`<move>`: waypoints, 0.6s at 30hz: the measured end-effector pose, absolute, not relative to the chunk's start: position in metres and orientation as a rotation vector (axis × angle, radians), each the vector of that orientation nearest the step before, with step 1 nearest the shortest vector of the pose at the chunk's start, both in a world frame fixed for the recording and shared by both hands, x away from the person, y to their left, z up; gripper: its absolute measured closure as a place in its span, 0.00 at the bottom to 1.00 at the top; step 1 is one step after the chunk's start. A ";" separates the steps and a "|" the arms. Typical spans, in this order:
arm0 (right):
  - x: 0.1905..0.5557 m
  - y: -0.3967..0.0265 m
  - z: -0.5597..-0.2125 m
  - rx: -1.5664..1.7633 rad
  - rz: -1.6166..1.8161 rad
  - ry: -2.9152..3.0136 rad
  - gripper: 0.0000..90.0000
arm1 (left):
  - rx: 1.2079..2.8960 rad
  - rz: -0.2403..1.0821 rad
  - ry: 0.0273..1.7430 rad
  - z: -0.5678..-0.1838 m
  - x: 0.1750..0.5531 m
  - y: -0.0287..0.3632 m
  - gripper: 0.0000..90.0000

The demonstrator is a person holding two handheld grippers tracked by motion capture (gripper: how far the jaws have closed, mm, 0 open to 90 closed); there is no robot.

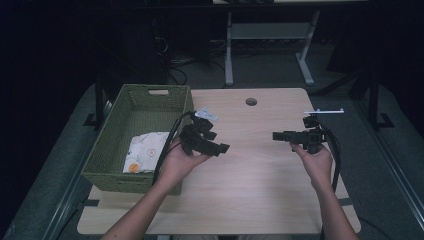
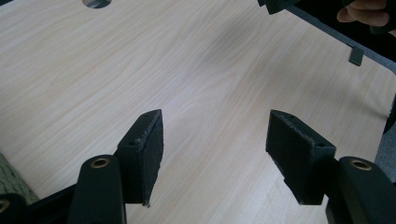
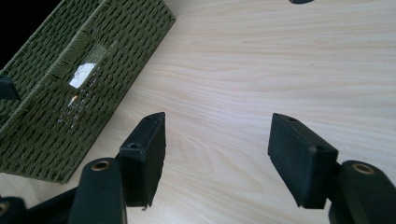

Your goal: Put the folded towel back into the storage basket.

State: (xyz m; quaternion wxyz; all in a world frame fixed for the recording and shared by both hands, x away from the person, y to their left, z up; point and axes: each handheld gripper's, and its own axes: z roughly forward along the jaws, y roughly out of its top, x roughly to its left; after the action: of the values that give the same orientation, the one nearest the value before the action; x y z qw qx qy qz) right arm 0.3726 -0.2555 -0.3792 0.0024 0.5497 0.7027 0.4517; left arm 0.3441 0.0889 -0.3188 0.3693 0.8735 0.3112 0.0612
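Note:
A person holds both grippers above a light wooden table [image 1: 250, 175], their jaws pointing at each other. My left gripper [image 1: 224, 147] hovers just right of a green woven basket [image 1: 150, 91]. In the left gripper view its jaws [image 2: 215, 137] stand wide apart with bare tabletop between them. My right gripper [image 1: 276, 135] hangs over the right half of the table. Its jaws [image 3: 217, 137] are also apart and hold nothing. A white patterned cloth [image 1: 145, 152] lies folded inside the basket.
The basket [image 3: 70, 84] fills the table's left side, with a handle slot in its near wall. A round cable hole [image 1: 251, 101] sits near the far edge. Beyond the table are a desk frame and cables on a dark floor.

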 end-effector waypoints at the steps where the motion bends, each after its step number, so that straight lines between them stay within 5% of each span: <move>1: 0.373 -0.256 -0.379 1.724 1.417 2.204 0.40 | 2.242 0.154 0.798 -0.319 0.344 0.088 0.41; 18: 0.357 -0.281 -0.391 1.769 1.412 2.165 0.37 | 2.259 0.135 0.780 -0.328 0.340 0.075 0.40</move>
State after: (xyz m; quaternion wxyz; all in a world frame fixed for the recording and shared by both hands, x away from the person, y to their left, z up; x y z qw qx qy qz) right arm 0.3575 -0.2814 -0.3910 0.0047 0.5647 0.6913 0.4507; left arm 0.3401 0.0749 -0.3284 0.3655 0.8785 0.3033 0.0524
